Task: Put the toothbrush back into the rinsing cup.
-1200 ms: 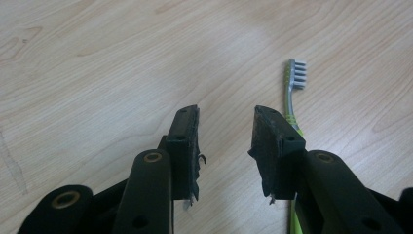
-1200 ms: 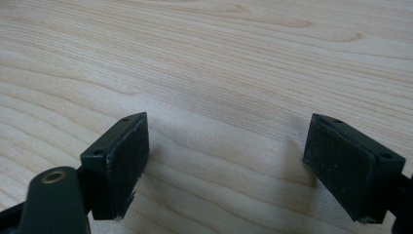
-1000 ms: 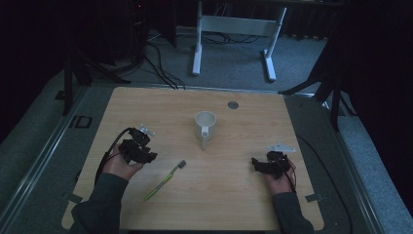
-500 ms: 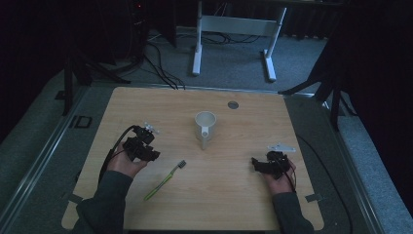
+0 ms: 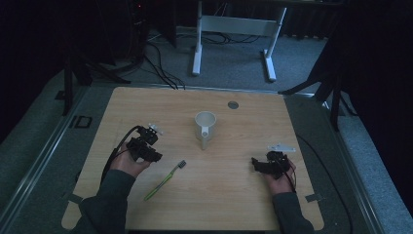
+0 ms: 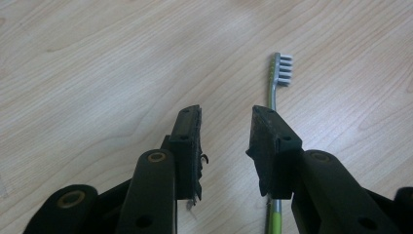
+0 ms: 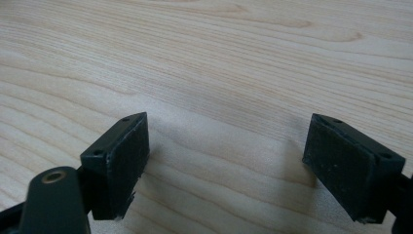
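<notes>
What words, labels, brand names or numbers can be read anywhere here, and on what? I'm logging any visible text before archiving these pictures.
None can be read: the toothbrush, the white mug, the wooden table and both grippers carry no legible text.
A dark outlined mark beside the table's left edge is too small and dim to read.

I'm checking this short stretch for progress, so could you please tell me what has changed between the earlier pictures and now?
Very little: the left gripper has crept slightly toward the toothbrush, its jaws open with nothing between them; the brush lies beside one jaw, not gripped. The toothbrush, the white cup and the open right gripper have stayed where they were on the table.
</notes>
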Available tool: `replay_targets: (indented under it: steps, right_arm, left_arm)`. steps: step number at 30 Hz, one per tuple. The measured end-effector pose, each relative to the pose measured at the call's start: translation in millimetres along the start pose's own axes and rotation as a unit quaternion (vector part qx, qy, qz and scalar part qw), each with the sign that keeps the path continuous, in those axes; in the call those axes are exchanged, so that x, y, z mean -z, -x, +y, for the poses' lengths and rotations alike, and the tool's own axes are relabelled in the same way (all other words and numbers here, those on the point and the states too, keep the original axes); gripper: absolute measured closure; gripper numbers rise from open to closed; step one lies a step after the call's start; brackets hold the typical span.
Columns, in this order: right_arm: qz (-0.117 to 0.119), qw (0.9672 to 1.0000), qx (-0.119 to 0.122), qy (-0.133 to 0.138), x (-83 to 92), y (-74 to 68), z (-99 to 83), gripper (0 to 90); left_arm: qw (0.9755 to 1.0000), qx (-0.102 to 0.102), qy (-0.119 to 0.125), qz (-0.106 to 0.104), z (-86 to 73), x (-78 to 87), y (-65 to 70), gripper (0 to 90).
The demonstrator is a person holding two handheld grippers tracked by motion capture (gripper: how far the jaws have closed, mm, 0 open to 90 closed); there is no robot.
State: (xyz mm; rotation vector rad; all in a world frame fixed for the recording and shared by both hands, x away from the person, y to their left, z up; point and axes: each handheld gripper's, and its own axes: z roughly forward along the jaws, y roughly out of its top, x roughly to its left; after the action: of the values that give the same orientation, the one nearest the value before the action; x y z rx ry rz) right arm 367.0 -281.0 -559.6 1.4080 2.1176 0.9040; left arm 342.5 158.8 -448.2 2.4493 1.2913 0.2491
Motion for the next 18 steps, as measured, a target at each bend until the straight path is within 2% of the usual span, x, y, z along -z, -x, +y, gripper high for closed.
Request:
replay_targets:
  steps: [8,18]
  right_arm:
    - [0.0,1.0,0.0,0.0,0.0,0.0,0.0,16.5]
    - [0.0,1.0,0.0,0.0,0.0,0.0,0.0,16.5]
  left_arm:
    - [0.9999,-0.002,-0.011,-0.004,1.8,-4.6,1.8,65.6]
    - [0.9993,-0.017,-0.033,-0.009,5.1,-9.5,5.9,66.0]
